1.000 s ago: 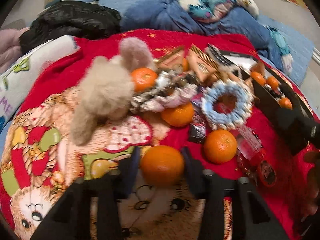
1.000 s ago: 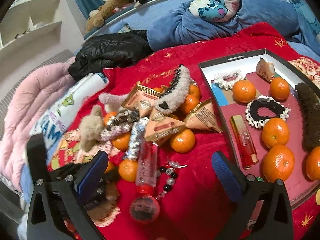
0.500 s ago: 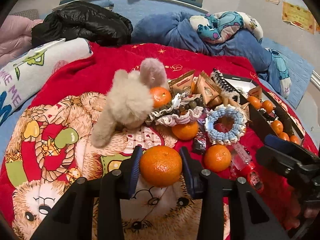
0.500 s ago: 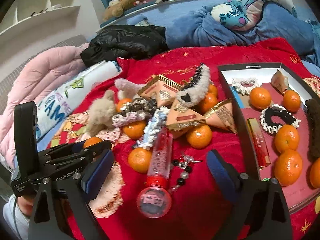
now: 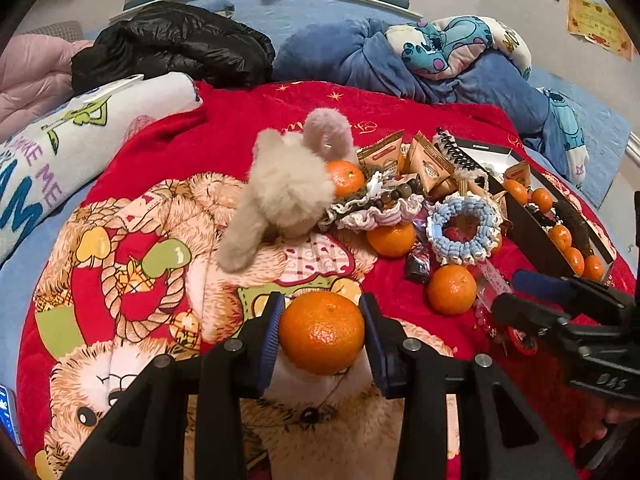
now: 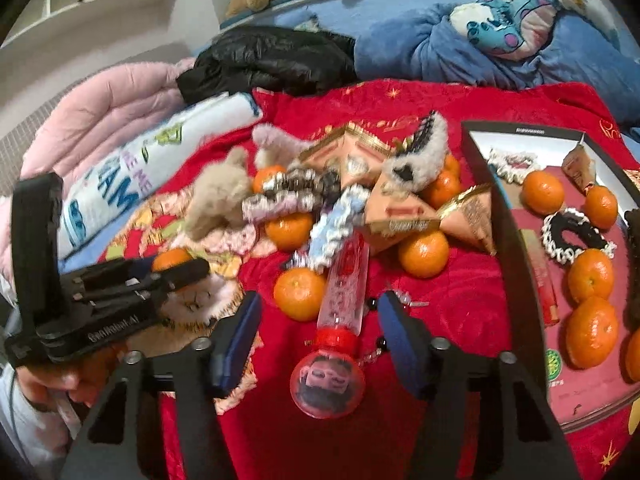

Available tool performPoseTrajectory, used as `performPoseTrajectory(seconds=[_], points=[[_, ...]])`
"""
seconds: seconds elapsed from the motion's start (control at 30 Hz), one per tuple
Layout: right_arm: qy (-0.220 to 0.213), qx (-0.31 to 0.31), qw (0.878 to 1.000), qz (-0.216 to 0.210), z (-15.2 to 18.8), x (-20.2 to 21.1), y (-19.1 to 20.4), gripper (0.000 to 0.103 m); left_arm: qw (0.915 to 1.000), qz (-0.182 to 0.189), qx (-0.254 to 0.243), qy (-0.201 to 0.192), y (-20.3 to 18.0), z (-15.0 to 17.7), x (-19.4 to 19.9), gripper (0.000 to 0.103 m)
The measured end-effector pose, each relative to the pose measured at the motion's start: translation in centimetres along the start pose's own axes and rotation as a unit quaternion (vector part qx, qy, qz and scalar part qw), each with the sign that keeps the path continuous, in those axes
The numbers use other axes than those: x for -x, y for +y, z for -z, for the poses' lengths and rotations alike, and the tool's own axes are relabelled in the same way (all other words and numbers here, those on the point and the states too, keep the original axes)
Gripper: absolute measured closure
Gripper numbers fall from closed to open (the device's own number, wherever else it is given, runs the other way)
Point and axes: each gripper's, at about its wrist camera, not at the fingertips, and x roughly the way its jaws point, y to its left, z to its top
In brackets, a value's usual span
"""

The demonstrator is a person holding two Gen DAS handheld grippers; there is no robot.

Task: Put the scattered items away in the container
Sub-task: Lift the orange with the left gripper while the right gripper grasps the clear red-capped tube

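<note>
Dimpled orange tangerine (image 5: 321, 332) clamped between blue pads of left hand-held gripper (image 5: 322, 334), above plush red blanket (image 5: 248, 120). Right hand-held gripper (image 6: 320, 344) jaws closing either side of clear, red-capped tube (image 6: 344, 292), pads not touching. Beyond: fluffy beige toy (image 5: 280, 196), crocheted blue scrunchie (image 5: 462, 228). Black-walled tray (image 6: 504, 216) right, partly filled; bare blanket near its rim.
</note>
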Motion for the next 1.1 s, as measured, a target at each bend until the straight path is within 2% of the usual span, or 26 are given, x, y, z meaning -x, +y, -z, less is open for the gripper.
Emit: performPoseTrajectory(seconds=[0.2,0.33,0.47,0.57,1.1], points=[[0.020,0.003,0.999,0.026,0.9,-0.5,0.1,0.059,0.9999,-0.009,-0.009,-0.006,-0.3,0.5,0.8,0.063],[0.040,-0.007,0.999,0.034,1.1,-1.2,-0.1,0.073,0.9996,-0.018,-0.014,-0.018,-0.7,0.8,1.6,0.063],[0.041,-0.017,0.998,0.045,1.1,-1.4,0.0,0.074,0.9995,-0.011,-0.021,-0.023,-1.0,1.0,2.2,0.063],[0.040,-0.024,0.997,0.053,0.9,-1.5,0.1,0.079,0.9995,-0.006,-0.025,-0.020,-1.1,1.3,2.4,0.063],[0.020,-0.046,0.997,0.056,0.0,-0.4,-0.2,0.079,0.9993,-0.013,-0.026,-0.026,-1.1,1.3,3.2,0.063]])
